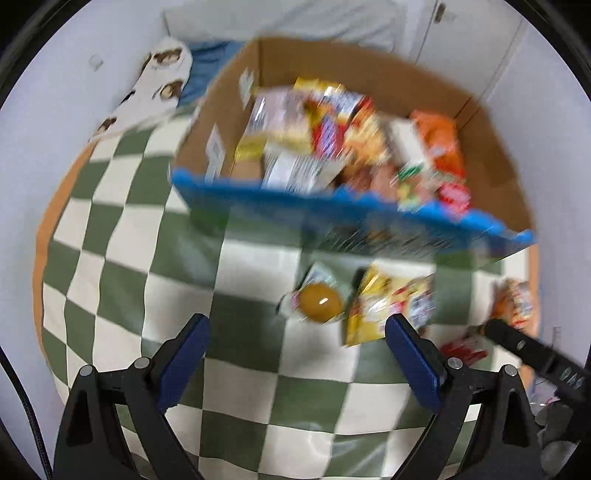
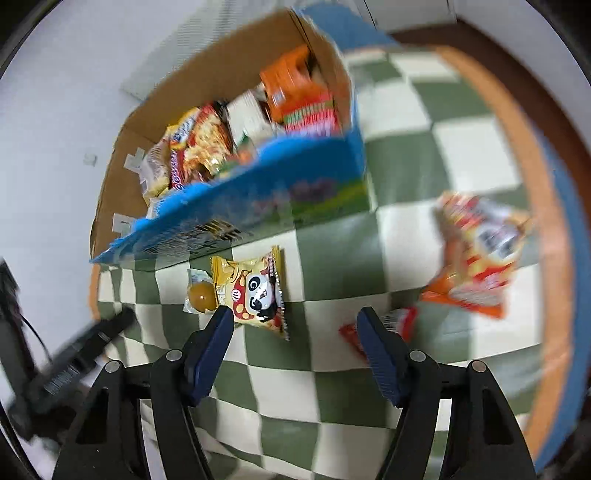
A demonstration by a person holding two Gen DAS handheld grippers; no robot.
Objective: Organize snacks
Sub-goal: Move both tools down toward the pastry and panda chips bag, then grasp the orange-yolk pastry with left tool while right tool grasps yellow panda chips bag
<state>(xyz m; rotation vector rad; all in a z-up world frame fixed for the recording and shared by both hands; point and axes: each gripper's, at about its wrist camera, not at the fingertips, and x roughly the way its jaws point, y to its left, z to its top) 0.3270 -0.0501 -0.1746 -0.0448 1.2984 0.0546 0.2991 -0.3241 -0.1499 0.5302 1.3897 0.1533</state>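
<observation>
Checkered rug [image 1: 122, 236], green and cream squares, orange border along its curved edge; serves as landmark. A blue band runs outside the orange border on one side, seen from the right wrist view. Pale floor [image 1: 33, 122] surrounds the rug. Beyond the rug's far end: white cabinet doors [image 1: 465, 33] with a small handle. At its far left corner, a white cloth with brown animal faces [image 1: 162, 74] lying against blue fabric [image 1: 201, 74]. Dark brown strip [image 2: 517, 66] past its right edge. Light even; frames motion-blurred.
</observation>
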